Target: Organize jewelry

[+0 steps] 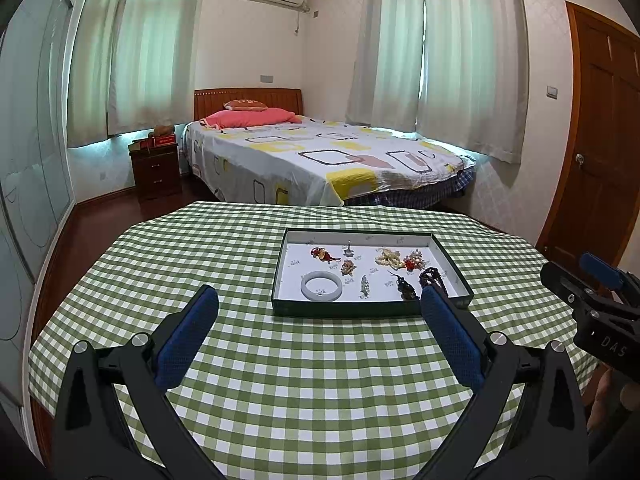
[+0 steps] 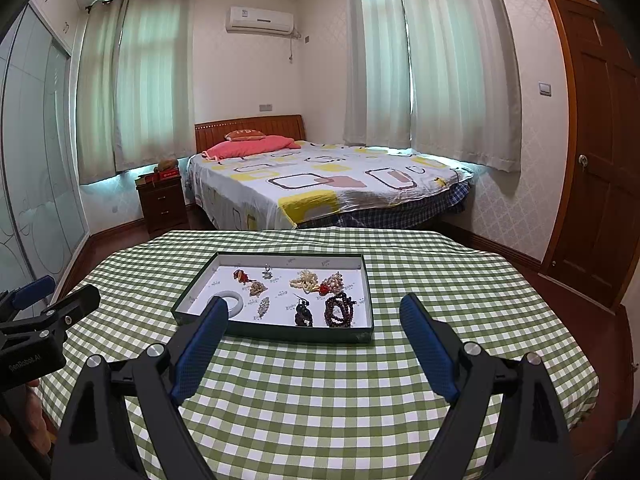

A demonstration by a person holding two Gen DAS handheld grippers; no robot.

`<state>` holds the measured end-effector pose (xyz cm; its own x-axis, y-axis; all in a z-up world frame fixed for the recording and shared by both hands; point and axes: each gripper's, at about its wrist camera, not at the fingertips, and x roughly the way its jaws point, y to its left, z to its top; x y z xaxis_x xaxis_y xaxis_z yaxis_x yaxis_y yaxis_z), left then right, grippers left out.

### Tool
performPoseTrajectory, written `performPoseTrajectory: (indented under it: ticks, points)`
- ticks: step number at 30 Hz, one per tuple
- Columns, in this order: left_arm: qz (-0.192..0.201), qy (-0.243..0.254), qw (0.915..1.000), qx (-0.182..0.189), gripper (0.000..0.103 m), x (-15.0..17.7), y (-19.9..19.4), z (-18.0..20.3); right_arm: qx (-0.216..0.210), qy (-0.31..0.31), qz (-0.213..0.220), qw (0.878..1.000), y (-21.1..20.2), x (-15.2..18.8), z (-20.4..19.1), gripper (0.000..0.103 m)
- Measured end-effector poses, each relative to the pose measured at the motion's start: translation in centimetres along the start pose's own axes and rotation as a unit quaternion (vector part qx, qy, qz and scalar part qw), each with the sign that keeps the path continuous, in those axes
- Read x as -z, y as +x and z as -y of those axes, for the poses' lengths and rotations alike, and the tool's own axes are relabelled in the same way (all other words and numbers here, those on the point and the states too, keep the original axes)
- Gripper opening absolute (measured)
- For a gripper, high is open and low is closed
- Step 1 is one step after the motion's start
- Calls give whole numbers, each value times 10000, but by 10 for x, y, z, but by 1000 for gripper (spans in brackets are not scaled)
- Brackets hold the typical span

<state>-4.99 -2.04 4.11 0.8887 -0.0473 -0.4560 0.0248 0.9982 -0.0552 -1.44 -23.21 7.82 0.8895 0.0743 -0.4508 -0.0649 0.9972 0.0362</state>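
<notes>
Two black grippers with blue padded fingers hover over a table under a green-and-white checked cloth (image 1: 320,360). The left gripper (image 1: 320,300) has its jaws spread wide with nothing between them, short of the tray's near wall. The right gripper (image 2: 314,312) is likewise wide open and holds nothing, its fingers apart above the cloth in front of the tray.

Beyond them lies one shallow dark-green cardboard tray with a white floor (image 2: 272,330), and the jewelry sits inside it: one white stone bangle (image 1: 322,285), one dark red beaded bracelet (image 2: 339,309), one dark pendant (image 2: 303,312), one cream pearl cluster (image 2: 304,280), one red-and-amber charm (image 1: 322,255), and several smaller pieces too small to tell apart.

Farther back stands one bed with a patterned sheet (image 2: 328,184).
</notes>
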Motion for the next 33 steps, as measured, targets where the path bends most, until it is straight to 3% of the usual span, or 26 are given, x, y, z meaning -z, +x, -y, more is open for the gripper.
performPoseTrajectory:
  ticks: [33]
  points:
    - [3, 18, 10000, 62, 99, 3, -2, 5, -18, 0, -9, 10000, 0, 0, -3, 85]
